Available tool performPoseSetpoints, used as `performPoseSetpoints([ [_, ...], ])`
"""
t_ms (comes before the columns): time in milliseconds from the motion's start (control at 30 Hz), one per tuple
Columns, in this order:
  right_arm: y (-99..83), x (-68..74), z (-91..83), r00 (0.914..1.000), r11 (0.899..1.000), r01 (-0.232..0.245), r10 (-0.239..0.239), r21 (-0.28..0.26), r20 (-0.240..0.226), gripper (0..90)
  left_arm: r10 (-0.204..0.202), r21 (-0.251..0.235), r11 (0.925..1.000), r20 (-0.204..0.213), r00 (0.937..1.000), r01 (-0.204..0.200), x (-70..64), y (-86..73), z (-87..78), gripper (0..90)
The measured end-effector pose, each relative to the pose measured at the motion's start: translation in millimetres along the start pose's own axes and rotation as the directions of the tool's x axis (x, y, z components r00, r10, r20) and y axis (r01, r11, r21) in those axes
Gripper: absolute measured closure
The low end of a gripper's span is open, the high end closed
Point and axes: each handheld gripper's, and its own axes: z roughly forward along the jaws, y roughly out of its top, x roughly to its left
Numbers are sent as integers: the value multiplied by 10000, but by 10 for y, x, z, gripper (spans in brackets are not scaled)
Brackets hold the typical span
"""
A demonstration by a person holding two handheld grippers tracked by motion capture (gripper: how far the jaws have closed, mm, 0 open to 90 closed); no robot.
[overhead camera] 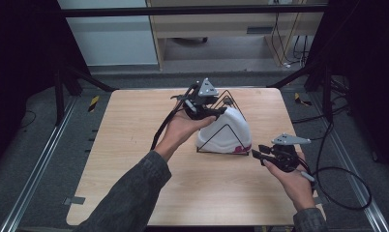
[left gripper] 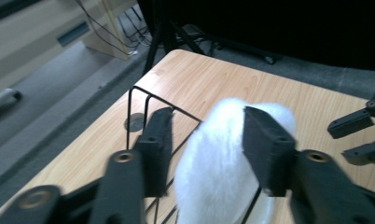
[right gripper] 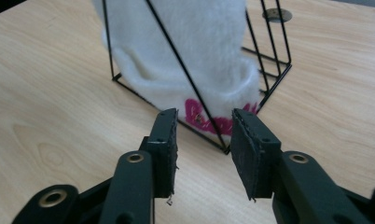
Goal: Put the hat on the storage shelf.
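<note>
The white fluffy hat (overhead camera: 225, 129) serves as the landmark: it sits inside a black wire rack (overhead camera: 230, 99) near the middle of the wooden counter (overhead camera: 125, 145), a little toward the far right, with pink lettering (overhead camera: 244, 149) along its lower edge.

To the left of the hat, a forearm in a dark grey sleeve (overhead camera: 134, 193) reaches up from the near edge of the counter. The hand (overhead camera: 180, 129) there carries the left gripper (overhead camera: 220, 111), which sits at the upper left side of the hat. In the left gripper view its fingers (left gripper: 160, 140) are spread apart and straddle the top of the hat (left gripper: 223, 158), one finger on the rack side among the black wires (left gripper: 143, 100), the other against the white fluff. They are not clamped on it. A black cable (overhead camera: 163, 128) trails from this gripper down past the wrist.

To the right of the hat, just beside its lower corner, the right gripper (overhead camera: 256, 154) is held low over the counter, pointing at the hat's pink-lettered edge. In the right gripper view its fingers (right gripper: 164, 140) stand apart with nothing between them, aimed at the rack's (right gripper: 185, 65) near bottom corner and the pink lettering (right gripper: 209, 119) just beyond. The counter (right gripper: 45, 102) shows bare wood on either side.
</note>
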Motion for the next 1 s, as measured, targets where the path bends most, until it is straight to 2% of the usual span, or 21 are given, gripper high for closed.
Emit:
performPoseSetpoints([
  [33, -13, 12, -1, 9999, 9999, 102, -102, -2, 18, 595, 8, 5, 10000, -3, 10000, -8, -19, -10, -20, 484],
  [67, -30, 40, -2, 10000, 10000, 89, -89, 32, -18, 572, -64, 2, 10000, 128, 9999, 64, -47, -26, -41, 428],
  [133, -34, 48, 0, 9999, 9999, 114, -114, 47, 18, 559, -38, 24, 10000, 165, 9999, 38, -64, -30, -51, 389],
  [300, -59, 104, 47, 9998, 9999, -7, 5, 101, 217, 460, -15, -9, 10000, 330, 9995, 16, -147, -37, -99, 313],
  [533, -87, 146, 69, 9989, 9999, 35, -41, 124, 466, 360, -141, 60, 9999, 457, 9989, 139, -197, -50, -171, 152],
  [733, -96, 144, 30, 9965, 10000, 5, 2, -84, 838, 254, -328, 59, 9995, 703, 9970, 324, -266, -62, -252, 98],
  [800, -105, 163, 27, 9954, 9999, -15, 26, -112, 959, 201, -170, 184, 9997, 750, 9970, 157, -312, -103, -305, 83],
  [900, -130, 198, 19, 9949, 10000, -24, 32, -76, 1005, 171, 4, 277, 9996, 655, 9978, -23, -339, -178, -371, 71],
  [967, -143, 212, 17, 9948, 9999, 41, -27, -133, 1014, 163, -39, 265, 9996, 704, 9975, 20, -341, -200, -386, 59],
  [1000, -168, 243, 18, 9948, 10000, 68, -61, -66, 1015, 127, -65, 234, 9997, 746, 9972, 47, -347, -265, -425, 53],
])
